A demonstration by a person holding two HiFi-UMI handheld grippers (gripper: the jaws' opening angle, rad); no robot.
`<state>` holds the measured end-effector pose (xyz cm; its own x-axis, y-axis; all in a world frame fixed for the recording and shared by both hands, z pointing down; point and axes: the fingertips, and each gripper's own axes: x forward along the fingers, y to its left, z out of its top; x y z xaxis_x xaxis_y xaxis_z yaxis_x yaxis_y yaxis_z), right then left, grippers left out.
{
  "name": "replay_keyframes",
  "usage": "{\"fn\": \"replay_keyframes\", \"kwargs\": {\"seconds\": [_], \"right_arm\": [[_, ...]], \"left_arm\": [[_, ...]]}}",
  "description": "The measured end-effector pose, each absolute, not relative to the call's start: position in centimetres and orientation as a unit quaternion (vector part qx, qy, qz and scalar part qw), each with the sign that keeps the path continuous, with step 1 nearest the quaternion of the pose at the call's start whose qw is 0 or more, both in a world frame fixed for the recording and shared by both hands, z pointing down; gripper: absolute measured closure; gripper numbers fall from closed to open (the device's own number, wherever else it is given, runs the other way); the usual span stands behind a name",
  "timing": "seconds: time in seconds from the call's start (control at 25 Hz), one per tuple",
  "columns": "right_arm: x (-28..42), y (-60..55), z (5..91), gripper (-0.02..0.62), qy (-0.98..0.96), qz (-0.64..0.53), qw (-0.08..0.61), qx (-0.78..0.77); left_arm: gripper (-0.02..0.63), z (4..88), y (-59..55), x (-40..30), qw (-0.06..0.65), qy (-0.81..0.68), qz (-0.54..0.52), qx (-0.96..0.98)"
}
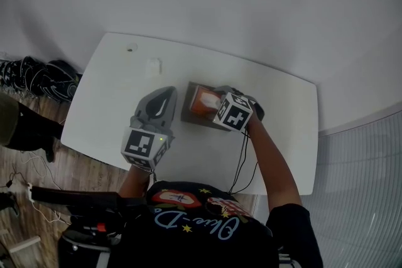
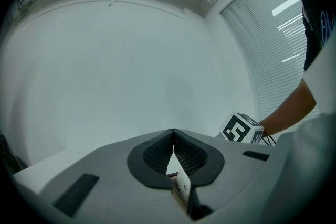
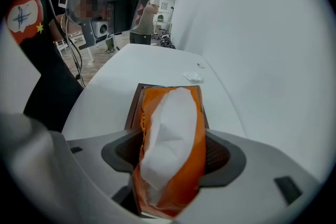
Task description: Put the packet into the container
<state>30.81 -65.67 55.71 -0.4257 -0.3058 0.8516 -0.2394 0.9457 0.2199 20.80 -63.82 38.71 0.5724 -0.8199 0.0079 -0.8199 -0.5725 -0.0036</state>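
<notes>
An orange packet [image 3: 176,165] with white tissue showing at its top is clamped between the jaws of my right gripper [image 3: 173,157]. In the head view the packet [image 1: 202,100] lies over the dark brown container [image 1: 187,111] at the middle of the white table, with the right gripper [image 1: 212,102] above it. The container's brown rim [image 3: 134,107] shows beside and beyond the packet. Whether the packet touches the container's bottom is hidden. My left gripper [image 1: 167,93] hovers just left of the container, shut [image 2: 173,132], pointing upward at the wall.
A small white scrap [image 1: 153,66] and a round hole [image 1: 130,47] lie on the far left part of the table [image 1: 107,97]. A black cable [image 1: 242,154] trails from the right gripper over the near edge. Cables and dark gear [image 1: 38,78] sit on the floor at left.
</notes>
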Motion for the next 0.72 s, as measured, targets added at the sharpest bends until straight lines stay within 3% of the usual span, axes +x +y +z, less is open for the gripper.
{"fn": "replay_keyframes", "kwargs": {"seconds": [0.72], "right_arm": [[31.5, -66.1, 57.1, 0.275, -0.84, -0.003, 0.522, 0.147]], "left_arm": [[0.597, 38.8, -64.3, 20.1, -0.003, -0.472, 0.009, 0.882]]}}
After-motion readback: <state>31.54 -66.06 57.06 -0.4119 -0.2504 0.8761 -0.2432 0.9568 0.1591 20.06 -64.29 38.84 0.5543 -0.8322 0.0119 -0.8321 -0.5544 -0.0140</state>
